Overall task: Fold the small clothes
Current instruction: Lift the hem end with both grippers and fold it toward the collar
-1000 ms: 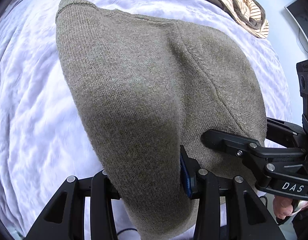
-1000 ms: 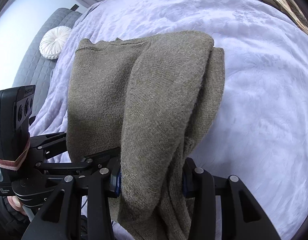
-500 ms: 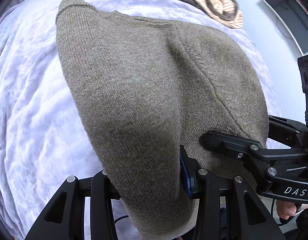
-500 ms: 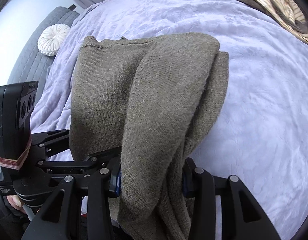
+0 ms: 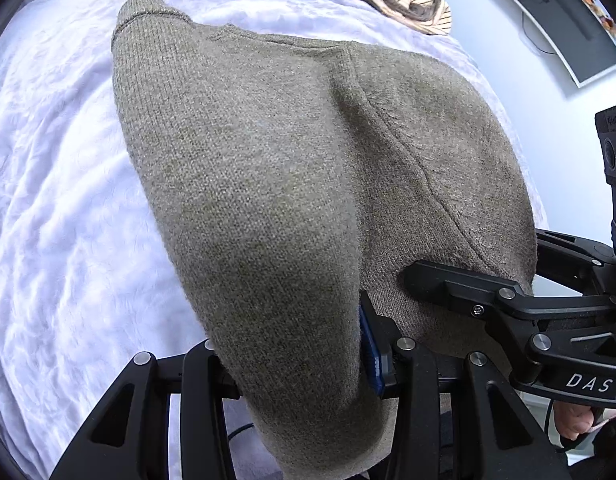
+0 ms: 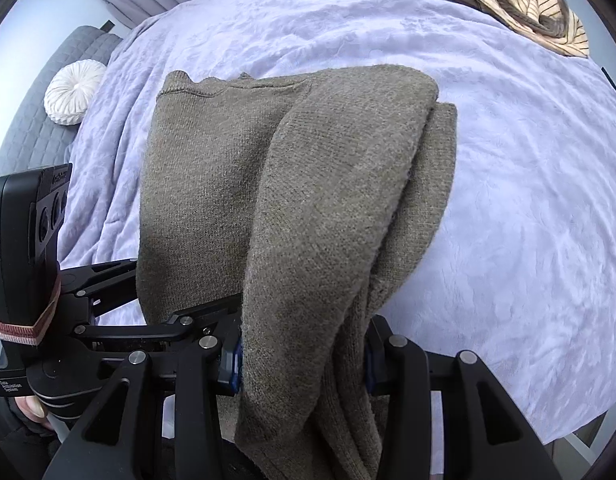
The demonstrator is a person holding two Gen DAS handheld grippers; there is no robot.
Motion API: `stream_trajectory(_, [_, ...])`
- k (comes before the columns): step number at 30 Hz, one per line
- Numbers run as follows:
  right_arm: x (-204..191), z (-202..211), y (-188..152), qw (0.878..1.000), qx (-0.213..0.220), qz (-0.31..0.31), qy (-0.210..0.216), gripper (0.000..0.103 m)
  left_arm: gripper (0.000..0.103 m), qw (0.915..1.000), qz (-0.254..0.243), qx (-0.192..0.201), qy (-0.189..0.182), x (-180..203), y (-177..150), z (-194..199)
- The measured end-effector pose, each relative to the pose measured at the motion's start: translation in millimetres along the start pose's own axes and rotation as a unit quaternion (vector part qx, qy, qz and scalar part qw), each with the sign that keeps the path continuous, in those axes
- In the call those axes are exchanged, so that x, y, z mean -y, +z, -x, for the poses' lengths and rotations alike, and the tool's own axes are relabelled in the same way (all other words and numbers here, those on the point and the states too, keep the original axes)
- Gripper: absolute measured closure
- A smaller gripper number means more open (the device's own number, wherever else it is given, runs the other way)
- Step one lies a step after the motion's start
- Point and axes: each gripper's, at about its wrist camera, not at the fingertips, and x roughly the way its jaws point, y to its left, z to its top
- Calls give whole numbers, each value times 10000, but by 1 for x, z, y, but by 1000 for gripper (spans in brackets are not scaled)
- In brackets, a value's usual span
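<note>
A pale lavender bedspread (image 6: 507, 200) with a faint crinkled texture covers the bed and fills most of both views. Near its far edge lies a heap of brown cloth with a cream, dark-striped lining (image 6: 519, 4), rumpled and unfolded; the left wrist view shows the same heap (image 5: 403, 4) at the top. To the far left of the bed stands a grey quilted sofa (image 6: 40, 120), and a round white pleated cushion (image 6: 74, 92) rests on it. On the white wall to the right hangs a framed dark screen (image 5: 559, 12), tilted in the fisheye view, with a thin cable trailing beside it.
</note>
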Motion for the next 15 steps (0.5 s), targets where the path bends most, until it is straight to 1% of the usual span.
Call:
stream_trajectory(4, [1, -8, 2, 9996, -129, 221, 93, 57, 59, 9996, 277, -18, 12, -6, -5, 0])
stream_trajectory(8, [5, -16, 5, 9987, -180, 384, 280, 57, 58, 9989, 446, 44, 163, -8, -14, -1])
stream_trajectory(15, [14, -36, 2, 9960, -394, 622, 511, 57, 59, 9968, 651, -119, 439, -1, -27, -12])
